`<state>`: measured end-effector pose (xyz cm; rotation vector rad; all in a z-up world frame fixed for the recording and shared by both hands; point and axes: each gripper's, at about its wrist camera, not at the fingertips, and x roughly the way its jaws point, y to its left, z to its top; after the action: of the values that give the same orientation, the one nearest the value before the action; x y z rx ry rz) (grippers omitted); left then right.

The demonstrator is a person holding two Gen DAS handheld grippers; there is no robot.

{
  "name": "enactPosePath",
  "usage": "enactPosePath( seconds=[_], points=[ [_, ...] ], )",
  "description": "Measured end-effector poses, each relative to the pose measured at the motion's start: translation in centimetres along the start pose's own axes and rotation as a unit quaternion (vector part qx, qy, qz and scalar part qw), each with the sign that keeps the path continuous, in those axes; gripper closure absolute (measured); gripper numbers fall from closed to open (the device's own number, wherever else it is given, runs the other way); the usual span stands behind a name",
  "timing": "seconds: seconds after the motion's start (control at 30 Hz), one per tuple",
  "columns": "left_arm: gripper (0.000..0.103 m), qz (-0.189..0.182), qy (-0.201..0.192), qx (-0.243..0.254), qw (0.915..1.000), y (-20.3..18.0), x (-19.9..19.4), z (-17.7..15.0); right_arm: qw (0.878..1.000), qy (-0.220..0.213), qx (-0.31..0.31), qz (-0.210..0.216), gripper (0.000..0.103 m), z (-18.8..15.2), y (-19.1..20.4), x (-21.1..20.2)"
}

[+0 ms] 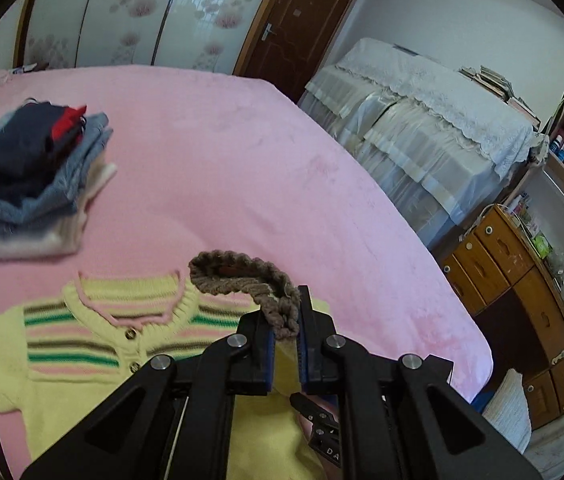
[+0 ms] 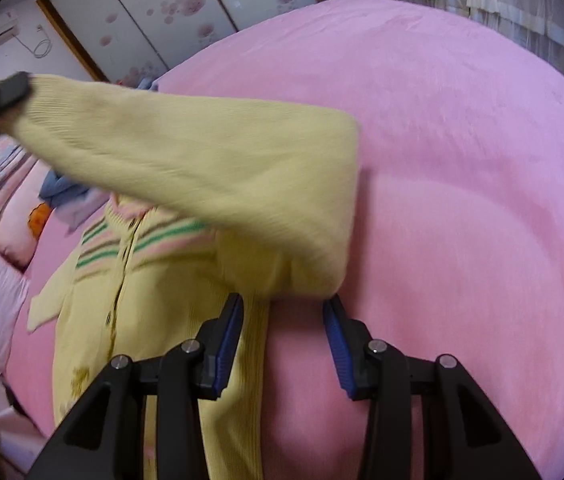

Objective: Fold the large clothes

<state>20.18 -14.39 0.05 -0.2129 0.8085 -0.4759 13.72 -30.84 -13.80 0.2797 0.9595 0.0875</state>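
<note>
The sleeve fold is under way: the left claw (image 1: 285,332) pinches the brown-edged cuff (image 1: 242,276) of the yellow cardigan (image 2: 154,320) on the bed (image 2: 462,160), lifting its sleeve (image 2: 202,168) while the right claw (image 2: 284,328) hangs spread, seemingly empty; next, lay the sleeve across the chest.

1. Both views are evenly lit by soft daylight; a window is seen reflected as a bright patch in the glossy flower-printed wardrobe doors (image 1: 186,16).
2. Only faint shadows are cast on the pink plush bedspread (image 1: 242,152).
3. Strong fisheye bending and dark corners are seen at the edges.
4. The raised pale yellow knitted cardigan sleeve (image 2: 202,160) is smeared by motion blur; the left wrist view is sharp.
</note>
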Motion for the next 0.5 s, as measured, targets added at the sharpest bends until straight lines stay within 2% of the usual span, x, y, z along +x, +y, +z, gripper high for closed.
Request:
enactPosePath(
  seconds=[0.07,0.1,0.13,0.27,0.43,0.5],
  points=[
    [0.097,0.008,-0.010,-0.004,0.9999,1.5,-1.2,0.6,1.000,-0.005,-0.015,-0.013,0.064,0.6,0.5,0.6],
    [0.097,0.015,-0.017,-0.006,0.9997,2.3,-1.7,0.9,0.999,-0.007,-0.027,-0.020,0.082,0.8,0.9,1.0],
    [0.097,0.024,-0.023,-0.008,0.9994,3.1,-2.2,1.1,0.999,-0.008,-0.038,-0.024,0.092,0.8,1.2,1.2],
    [0.097,0.060,-0.022,-0.023,0.9977,7.7,-2.5,0.9,0.994,-0.019,-0.087,-0.056,0.092,0.4,2.7,1.1],
    [0.097,0.091,0.023,-0.065,0.9935,13.6,-0.1,-3.3,0.990,-0.019,-0.114,-0.079,0.092,-0.1,3.2,1.0],
    [0.096,0.105,0.042,-0.074,0.9908,15.4,1.2,-5.3,0.990,-0.015,-0.117,-0.083,0.088,-0.2,3.3,1.2]
  ],
)
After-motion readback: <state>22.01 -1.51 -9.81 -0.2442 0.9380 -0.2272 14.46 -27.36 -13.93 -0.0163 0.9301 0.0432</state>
